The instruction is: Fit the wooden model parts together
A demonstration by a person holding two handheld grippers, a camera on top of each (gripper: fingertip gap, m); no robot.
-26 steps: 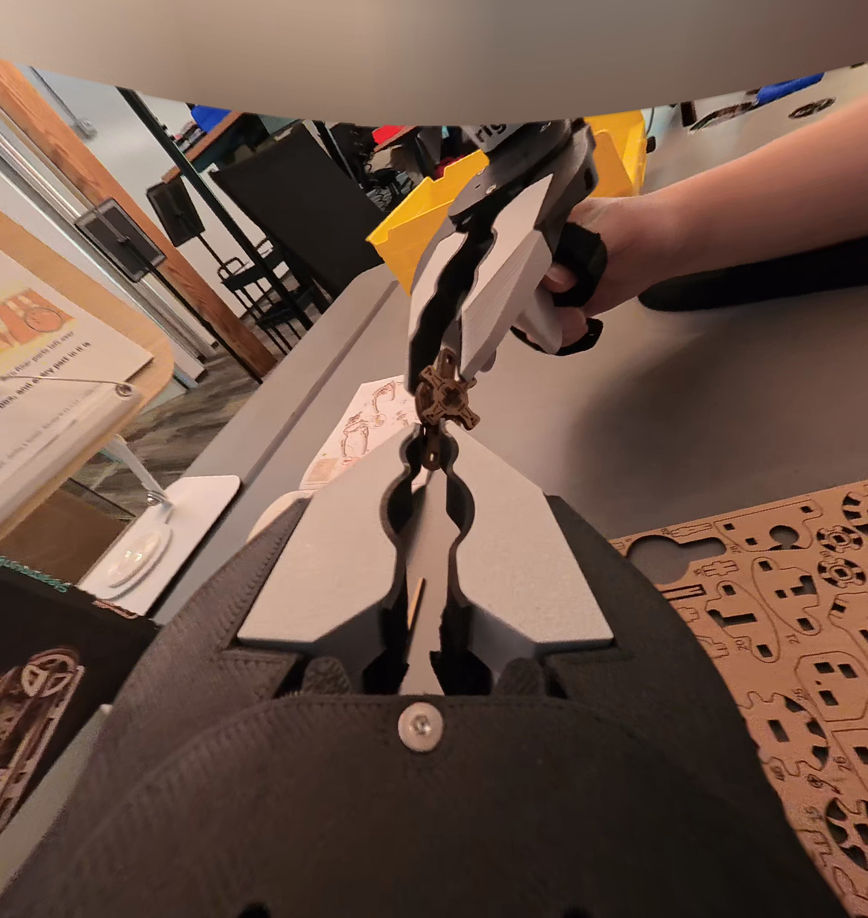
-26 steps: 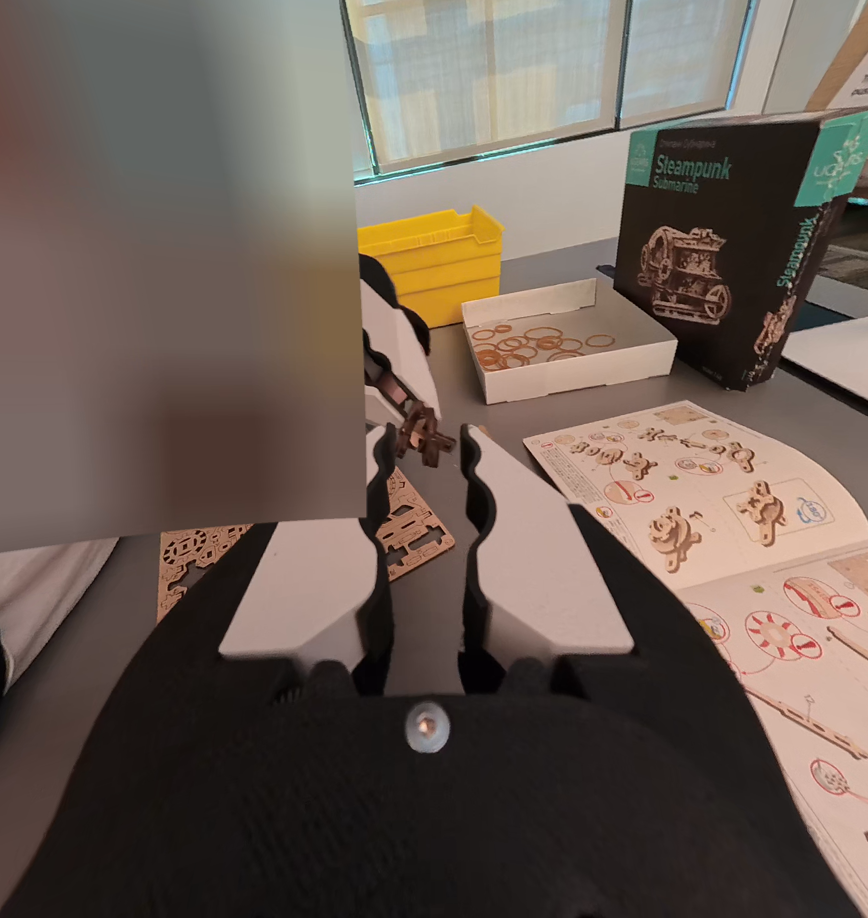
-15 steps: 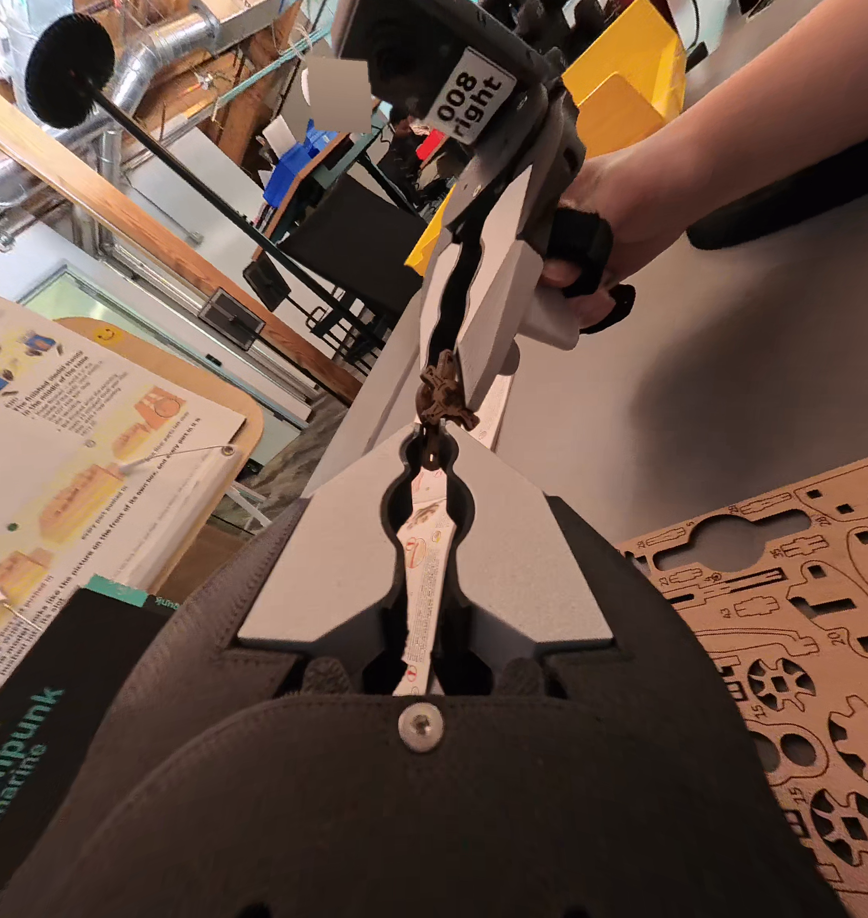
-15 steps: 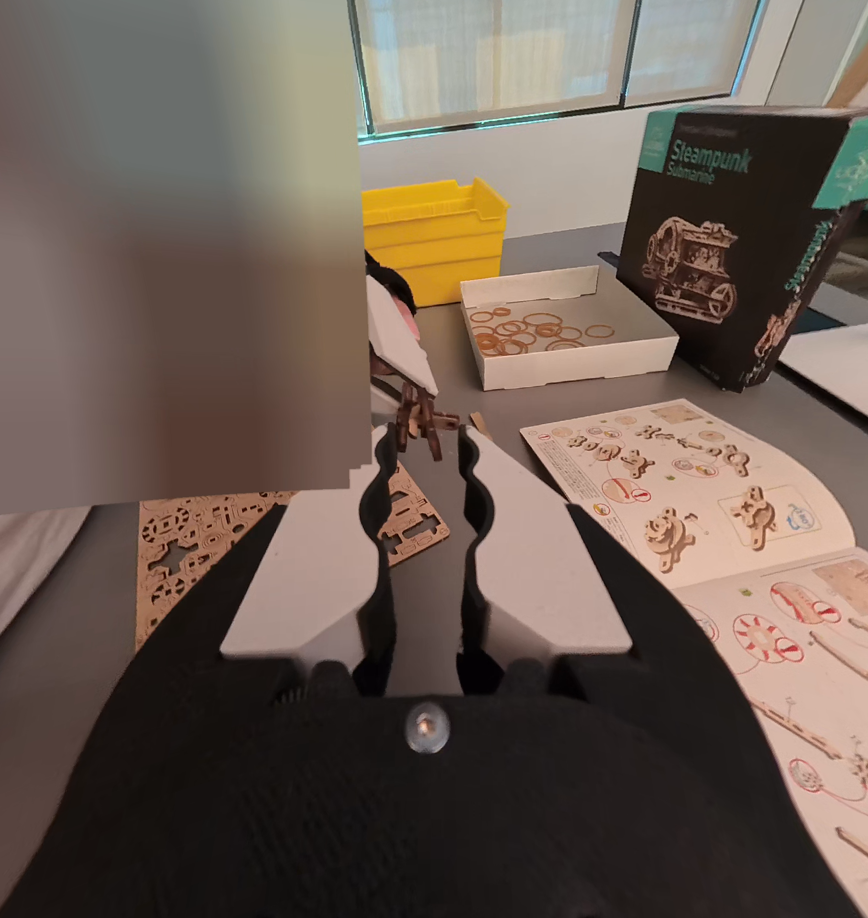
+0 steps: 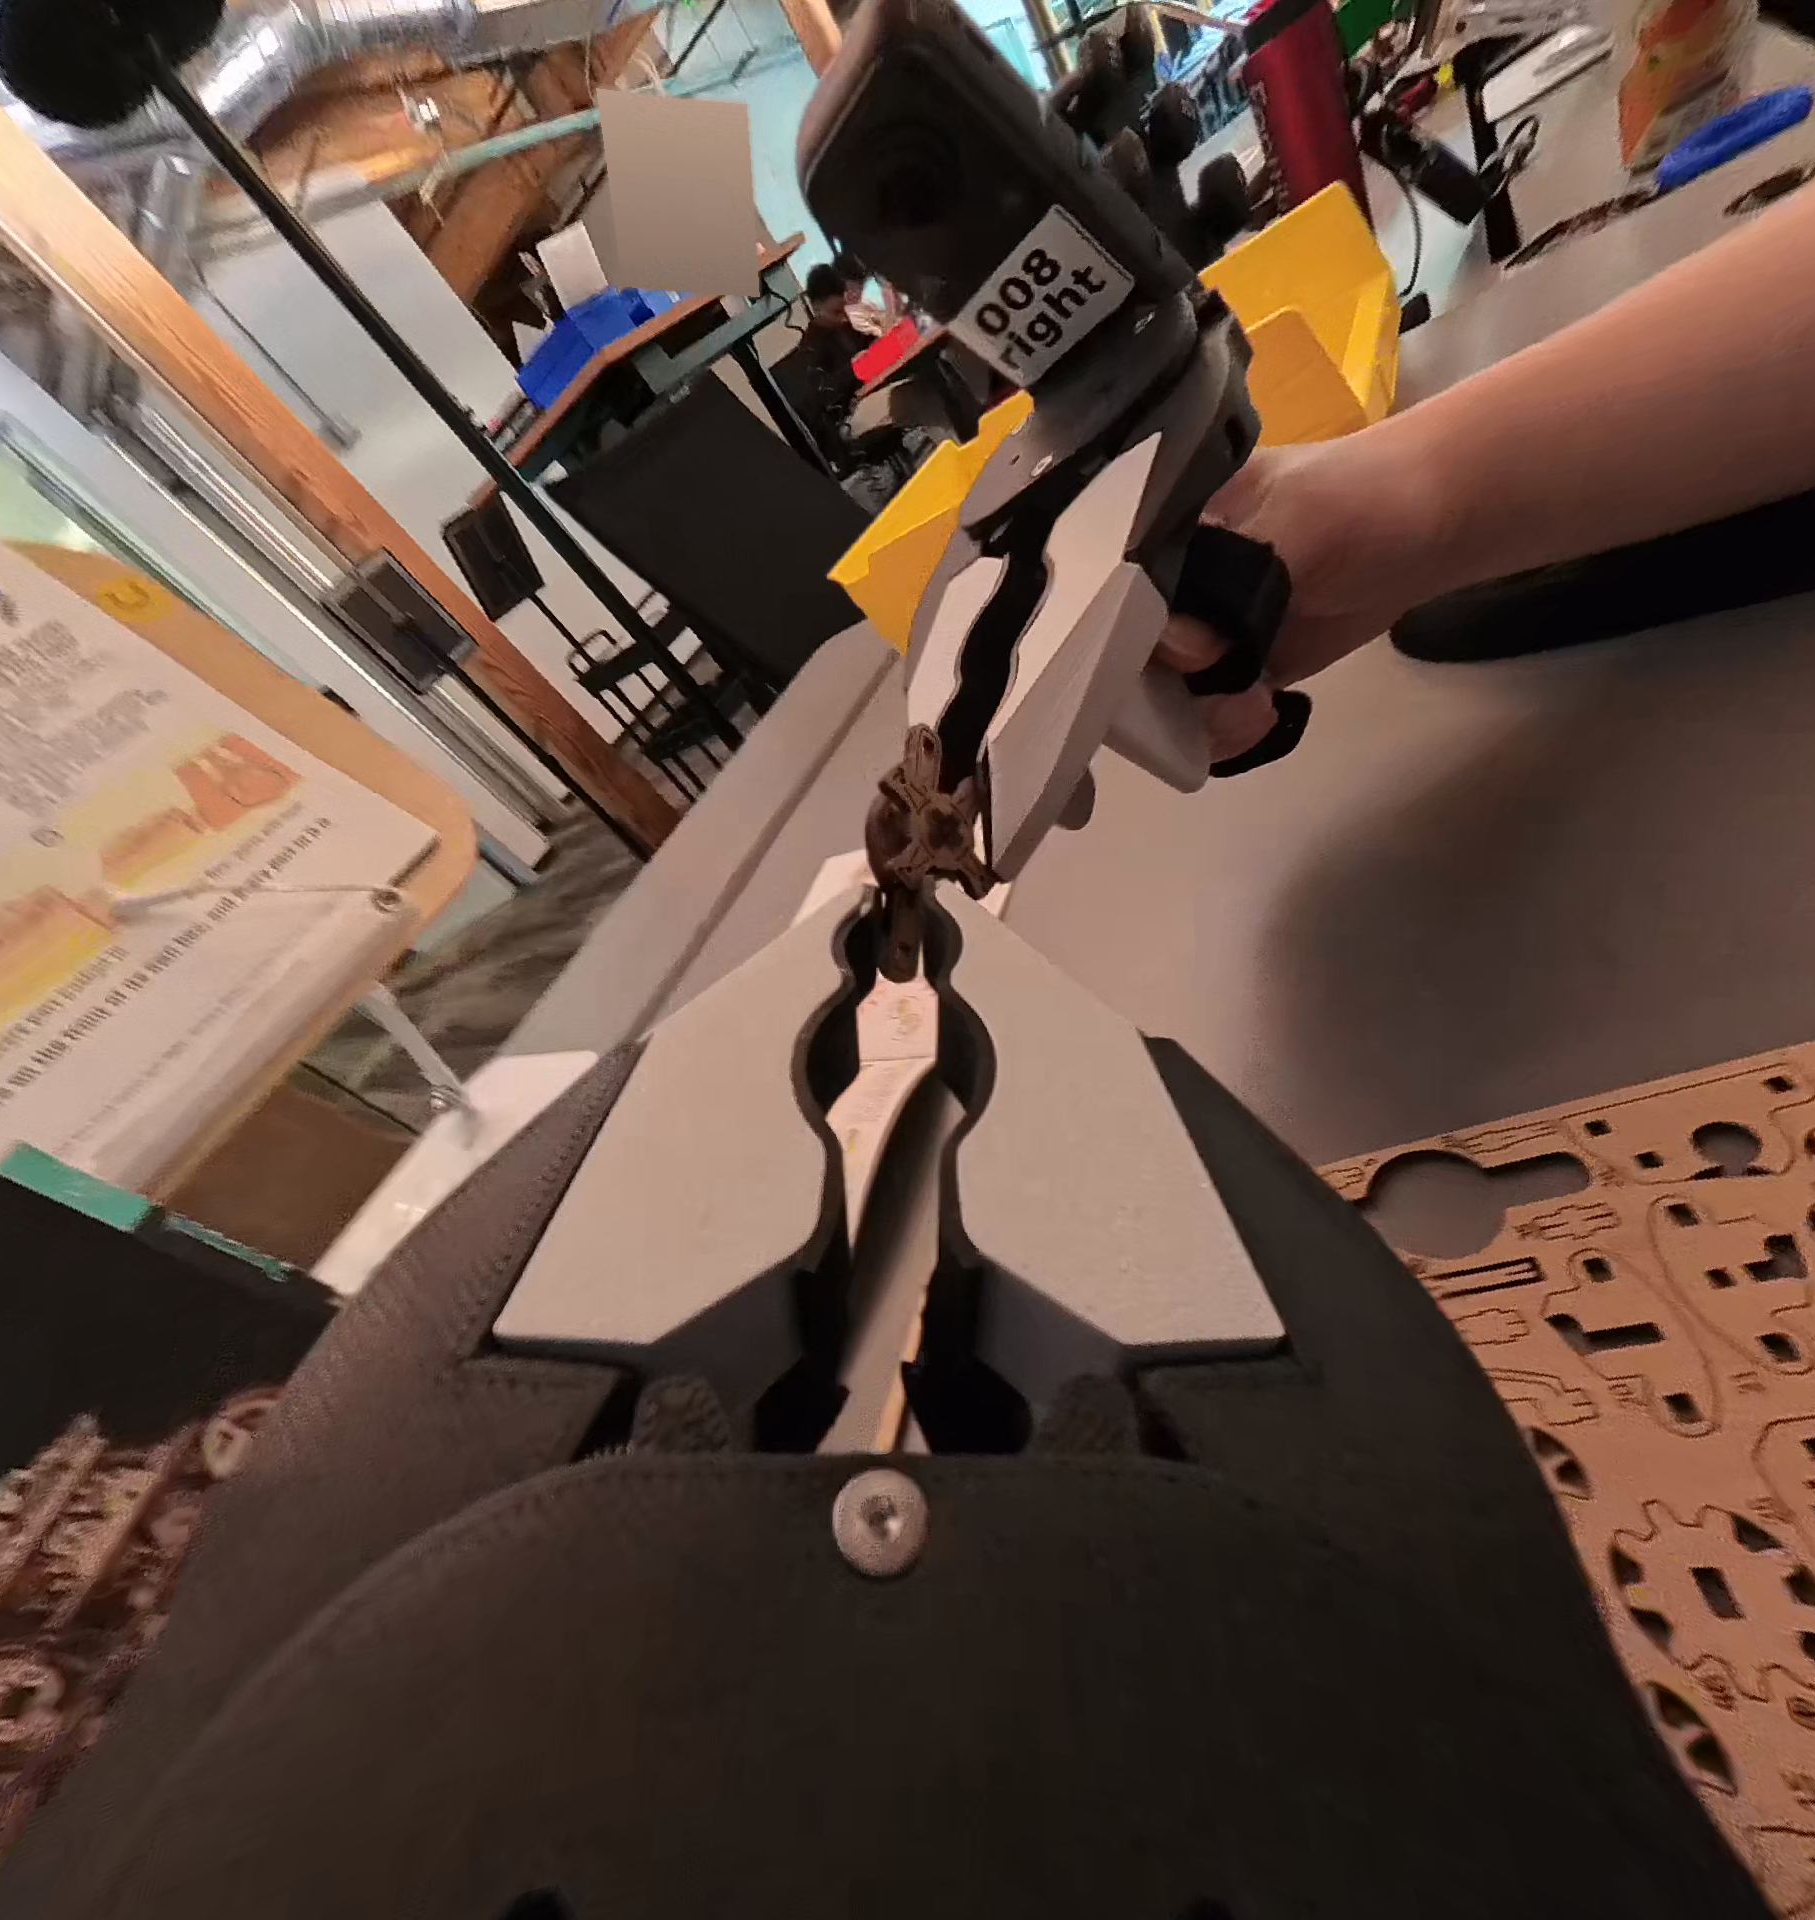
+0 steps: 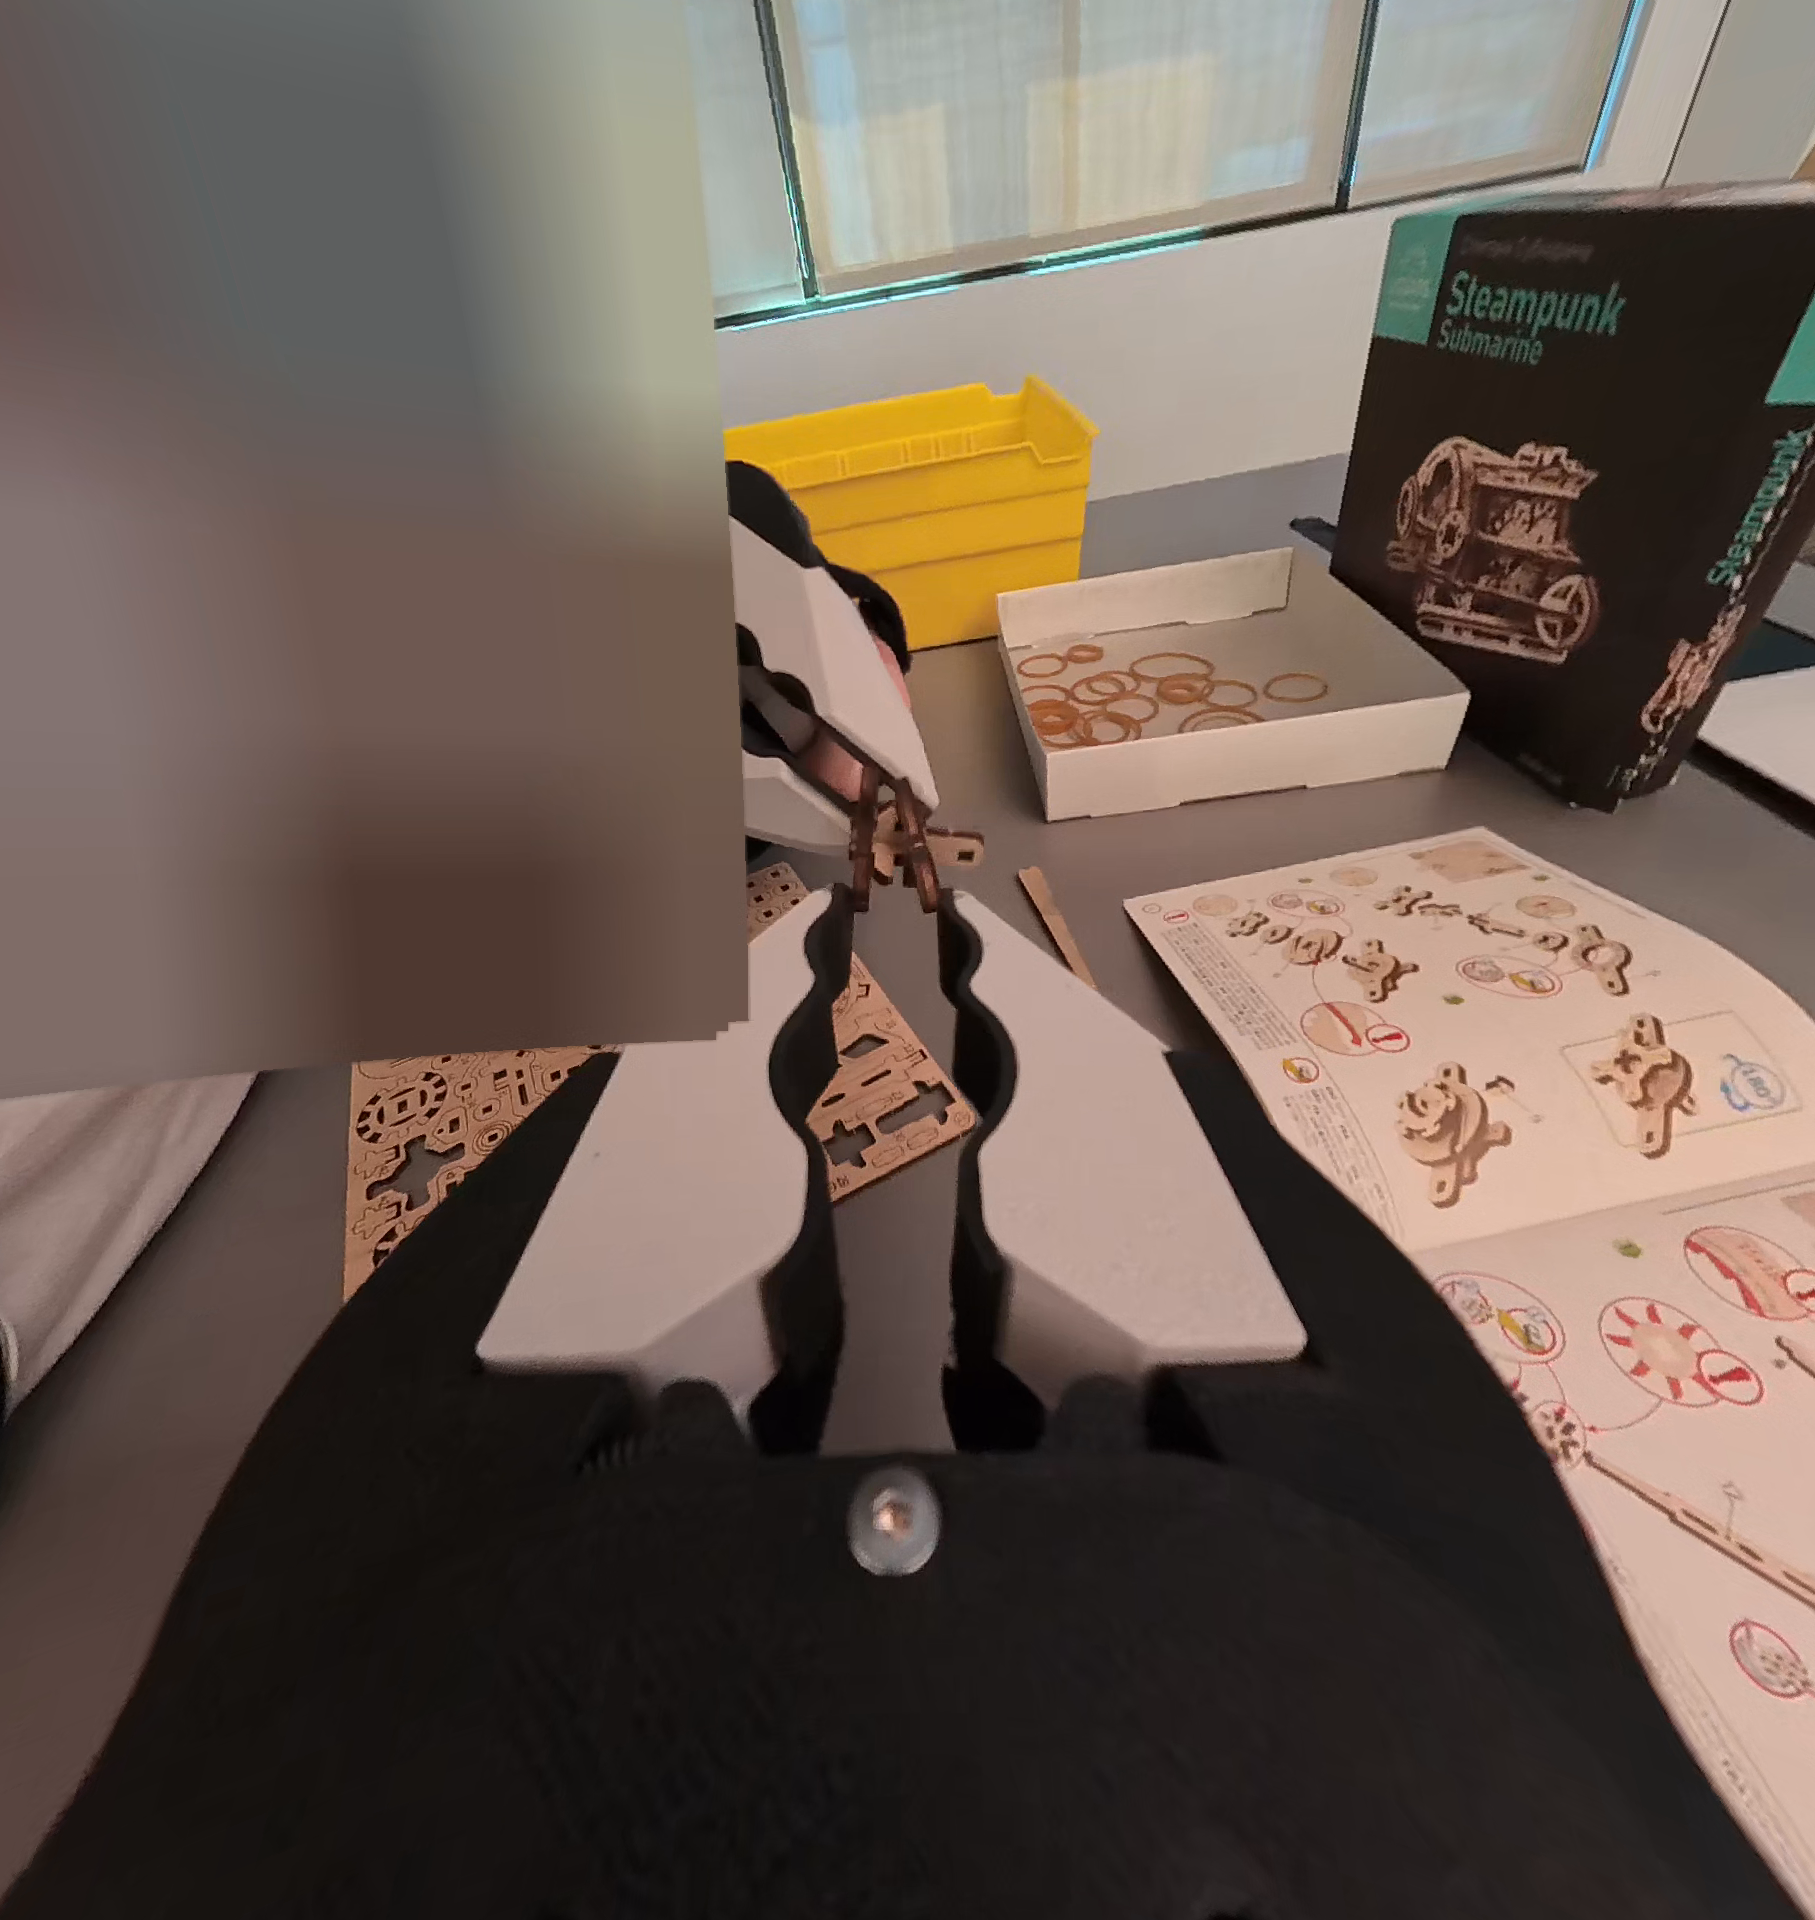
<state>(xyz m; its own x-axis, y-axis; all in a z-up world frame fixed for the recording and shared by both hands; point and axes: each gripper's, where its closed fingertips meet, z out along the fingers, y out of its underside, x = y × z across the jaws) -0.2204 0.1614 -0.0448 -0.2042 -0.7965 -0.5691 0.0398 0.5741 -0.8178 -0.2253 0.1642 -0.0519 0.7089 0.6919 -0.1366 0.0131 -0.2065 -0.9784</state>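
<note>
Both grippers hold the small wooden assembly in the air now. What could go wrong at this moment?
1. The wooden assembly is pinched only at the fingertips of the left gripper and the right gripper; a twist between them could snap a thin piece.
2. It hangs above the table, so a loosened grip could drop it.
3. In the right wrist view its plates look splayed, so pressing now may jam them.

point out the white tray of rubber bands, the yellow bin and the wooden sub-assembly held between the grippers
white tray (image 6: 1246, 764): right wrist view, front wall.
yellow bin (image 6: 944, 540): right wrist view, front face.
wooden sub-assembly (image 5: 924, 831): left wrist view, cross-shaped hub.
</note>
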